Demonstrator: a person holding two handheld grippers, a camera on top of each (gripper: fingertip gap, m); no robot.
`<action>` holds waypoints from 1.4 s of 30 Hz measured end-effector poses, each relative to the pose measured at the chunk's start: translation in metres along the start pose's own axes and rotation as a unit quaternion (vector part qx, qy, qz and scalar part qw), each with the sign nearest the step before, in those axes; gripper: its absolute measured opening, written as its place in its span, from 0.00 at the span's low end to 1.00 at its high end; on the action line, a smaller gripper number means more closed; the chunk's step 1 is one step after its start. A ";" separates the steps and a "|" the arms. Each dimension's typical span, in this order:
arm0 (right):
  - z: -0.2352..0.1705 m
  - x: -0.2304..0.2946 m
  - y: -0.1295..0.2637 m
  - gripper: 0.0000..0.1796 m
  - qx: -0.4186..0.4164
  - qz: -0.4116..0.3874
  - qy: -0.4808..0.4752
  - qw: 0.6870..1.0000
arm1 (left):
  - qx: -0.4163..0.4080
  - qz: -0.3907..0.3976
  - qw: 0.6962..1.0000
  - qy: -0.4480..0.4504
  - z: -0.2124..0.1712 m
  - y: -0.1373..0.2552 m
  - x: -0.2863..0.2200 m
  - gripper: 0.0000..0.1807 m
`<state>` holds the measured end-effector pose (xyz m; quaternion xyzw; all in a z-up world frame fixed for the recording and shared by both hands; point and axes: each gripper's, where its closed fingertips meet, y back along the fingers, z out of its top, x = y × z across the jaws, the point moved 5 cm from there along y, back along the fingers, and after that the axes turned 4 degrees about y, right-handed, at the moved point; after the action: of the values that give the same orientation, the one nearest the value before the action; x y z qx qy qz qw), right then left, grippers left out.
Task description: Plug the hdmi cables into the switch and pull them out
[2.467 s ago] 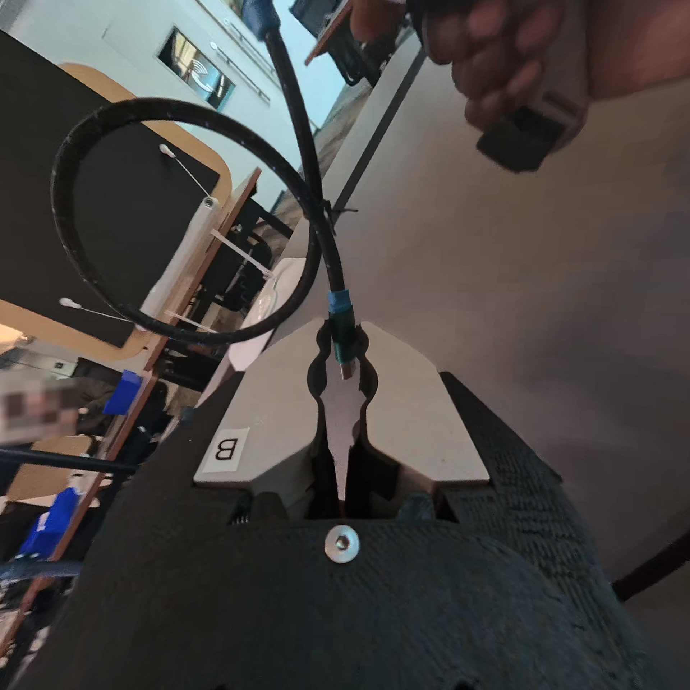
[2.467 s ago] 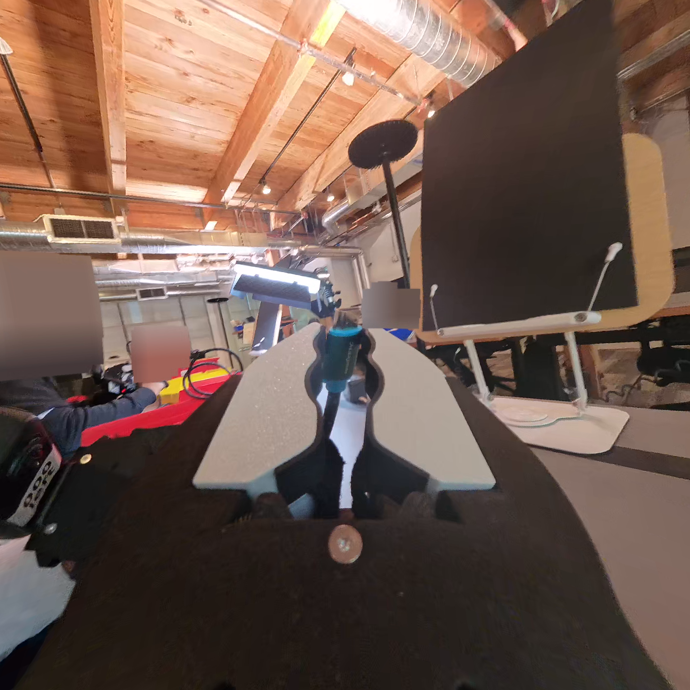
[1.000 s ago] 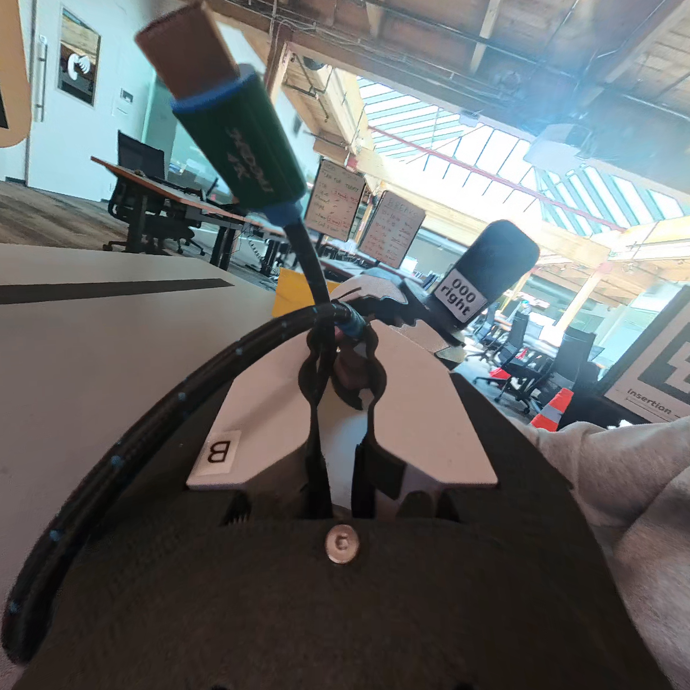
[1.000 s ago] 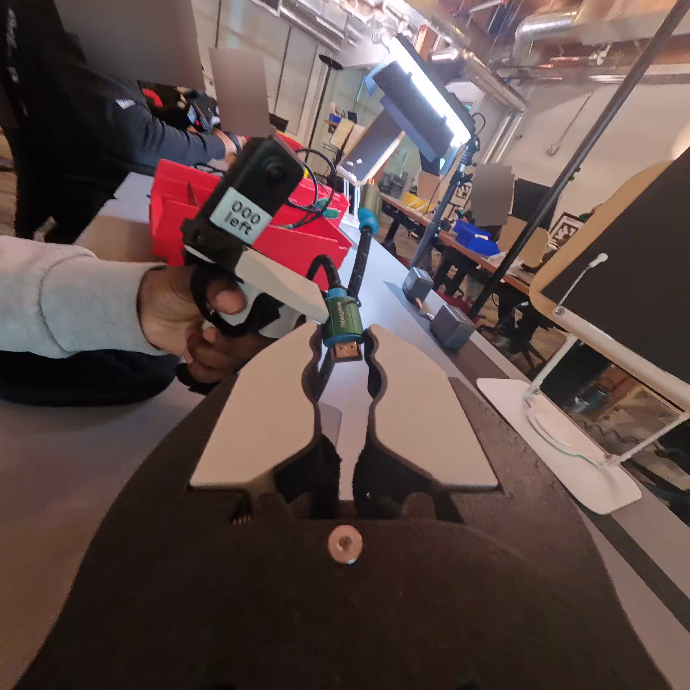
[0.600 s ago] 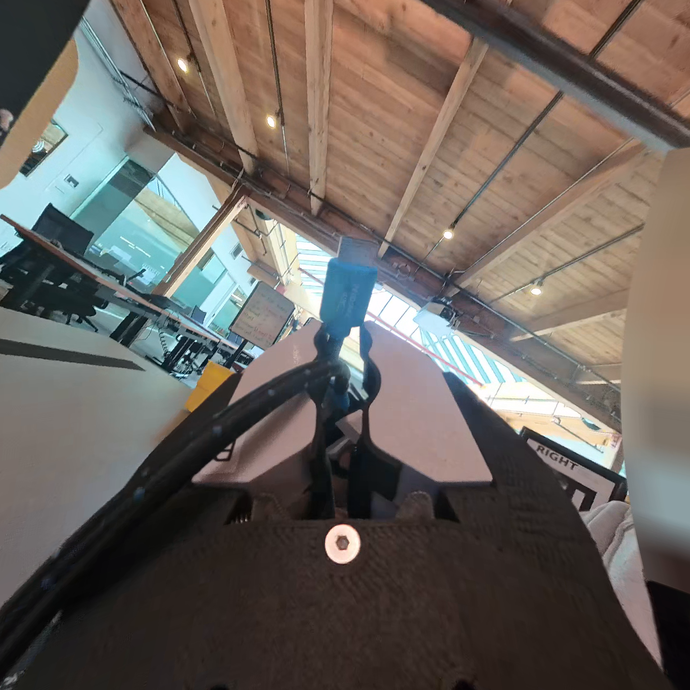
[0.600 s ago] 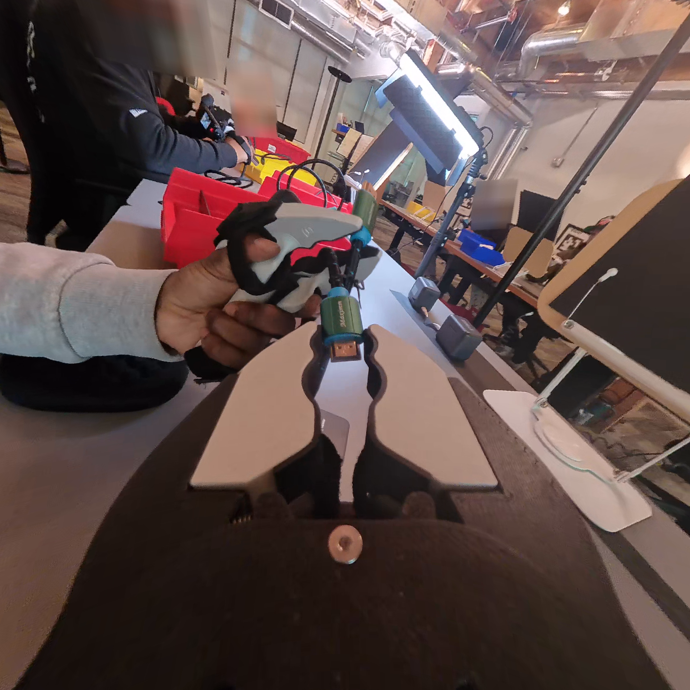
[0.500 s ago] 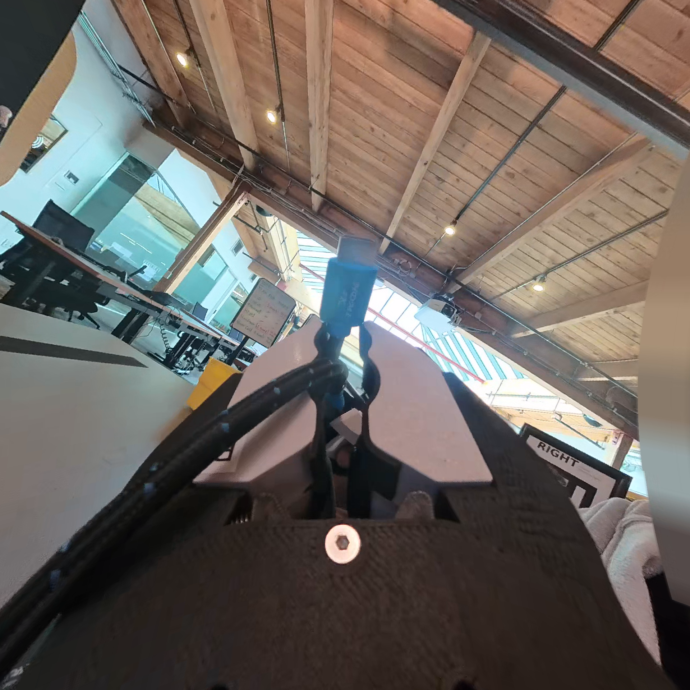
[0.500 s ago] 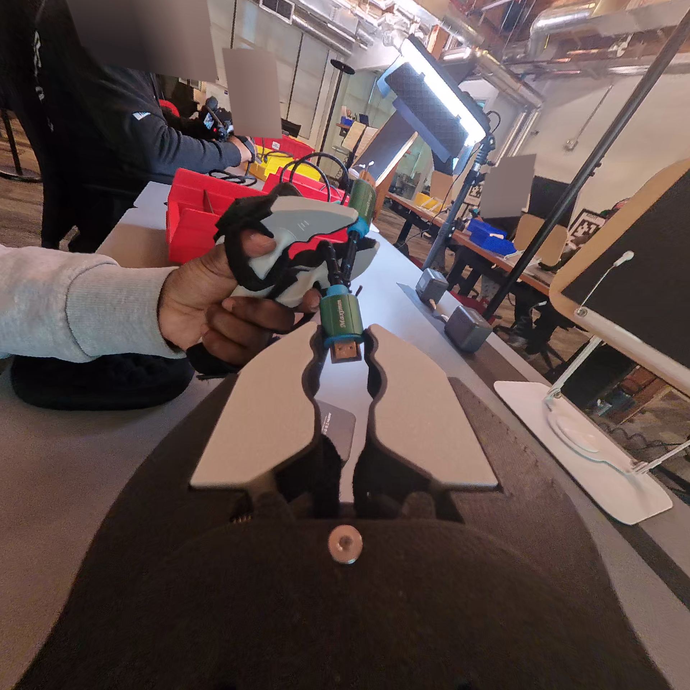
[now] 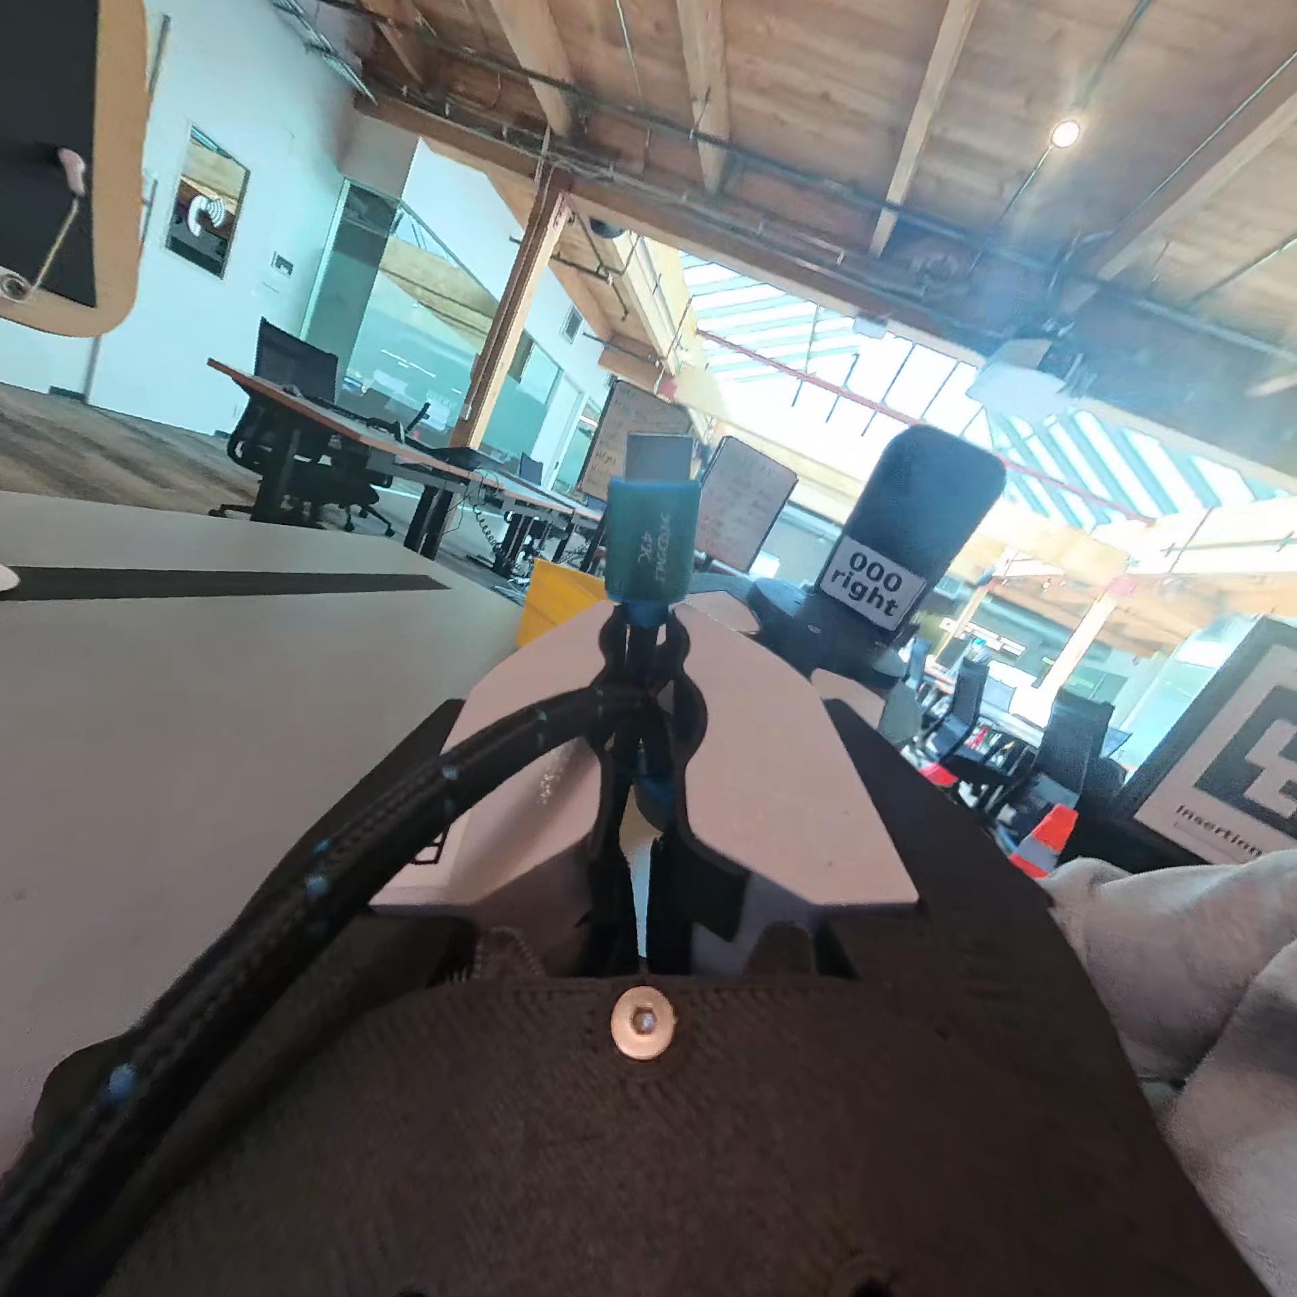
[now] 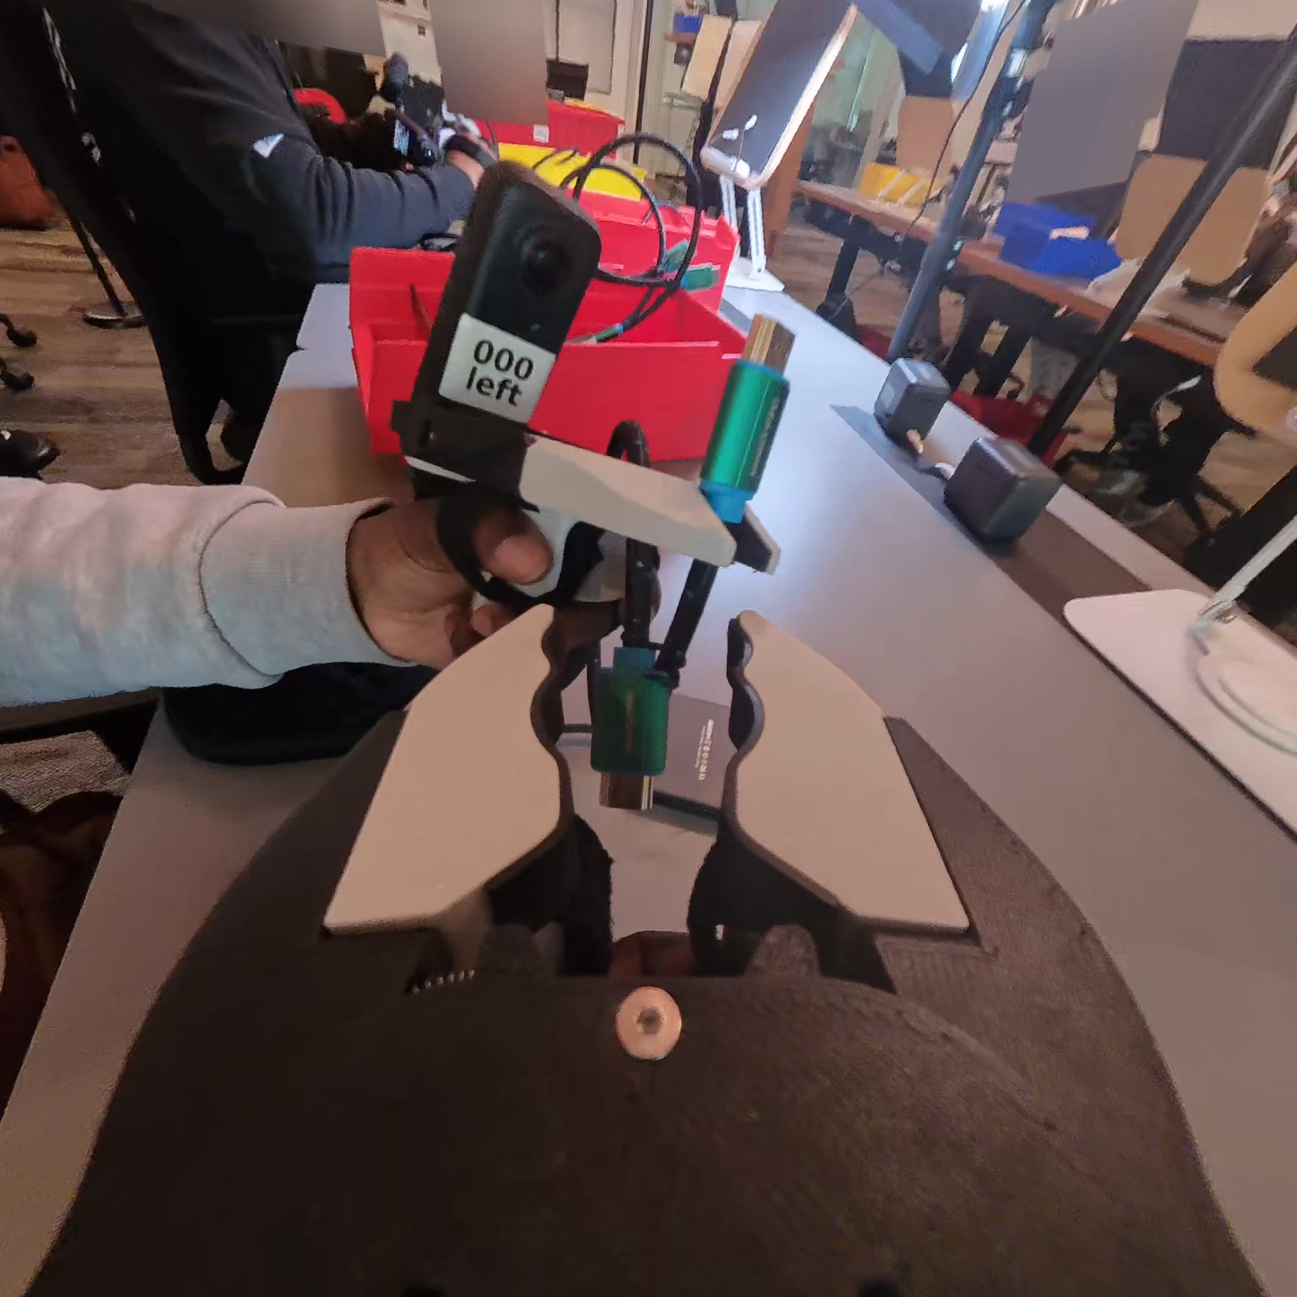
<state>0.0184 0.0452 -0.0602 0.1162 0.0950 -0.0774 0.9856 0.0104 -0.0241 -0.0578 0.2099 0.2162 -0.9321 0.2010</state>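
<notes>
My left gripper [image 9: 644, 632] is shut on a black braided HDMI cable [image 9: 337, 863] just under a green plug [image 9: 651, 539] that sticks up past the tips. In the right wrist view the left gripper [image 10: 744, 544] holds that plug [image 10: 745, 421] upright. The cable's other green plug [image 10: 627, 723] hangs tip down from it. My right gripper [image 10: 646, 632] is open, its fingers spread on either side of the hanging plug and clear of it. A flat black switch [image 10: 695, 747] lies on the grey table [image 10: 912, 702] right behind the hanging plug.
A red bin [image 10: 561, 379] with cables stands behind the left gripper. Two grey cubes [image 10: 1000, 491] sit on a dark strip at the right. A white stand base [image 10: 1158, 653] lies at the far right. A person in a dark top sits at the back left.
My right gripper has opened and let go of the lower plug, which now hangs free. My left gripper has tilted down from facing the ceiling to level with the table.
</notes>
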 end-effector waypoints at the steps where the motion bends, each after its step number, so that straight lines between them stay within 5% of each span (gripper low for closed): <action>1: -0.003 0.000 -0.002 0.24 0.010 0.002 -0.004 1.000 | 0.004 0.000 1.000 -0.006 -0.001 -0.001 -0.001 0.05; 3: -0.007 -0.001 -0.005 0.12 0.023 -0.014 -0.005 1.000 | 0.016 0.006 1.000 -0.023 -0.004 -0.003 -0.002 0.05; 9: -0.006 -0.009 0.002 0.09 -0.004 0.003 -0.058 0.998 | 0.019 -0.013 1.000 -0.001 -0.003 -0.006 -0.008 0.08; 12: -0.010 -0.023 0.010 0.09 -0.007 -0.030 -0.072 0.997 | 0.056 -0.046 0.995 0.065 -0.010 -0.009 -0.009 0.28; 15: -0.006 -0.042 0.029 0.09 -0.040 -0.071 -0.095 0.992 | 0.085 -0.087 0.989 0.090 -0.011 -0.007 -0.015 0.33; 17: -0.001 -0.053 0.044 0.09 -0.060 -0.104 -0.095 0.988 | 0.099 -0.085 0.990 0.048 -0.012 -0.007 -0.019 0.33; 20: 0.008 -0.064 0.066 0.09 -0.085 -0.144 -0.090 0.982 | 0.109 0.035 0.985 -0.131 -0.013 -0.007 -0.008 0.33; 23: 0.020 -0.070 0.090 0.08 -0.100 -0.191 -0.062 0.975 | 0.097 0.175 0.928 -0.315 -0.006 0.000 0.005 0.33; 27: 0.042 -0.069 0.136 0.09 -0.095 -0.273 0.004 0.957 | -0.004 0.237 0.909 -0.343 0.017 0.012 0.008 0.33; 36: 0.026 -0.049 0.295 0.09 0.020 -0.436 -0.002 0.900 | 0.071 0.241 0.898 -0.362 -0.004 0.002 0.016 0.33; 42: -0.010 -0.051 0.362 0.09 0.210 -0.368 -0.085 0.902 | 0.074 0.245 0.890 -0.377 -0.006 0.001 0.018 0.32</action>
<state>0.0307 0.4023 0.0183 0.2699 0.0285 -0.4625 0.8440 -0.0023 -0.0271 -0.0711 -0.0967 -0.0041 -0.8756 0.4732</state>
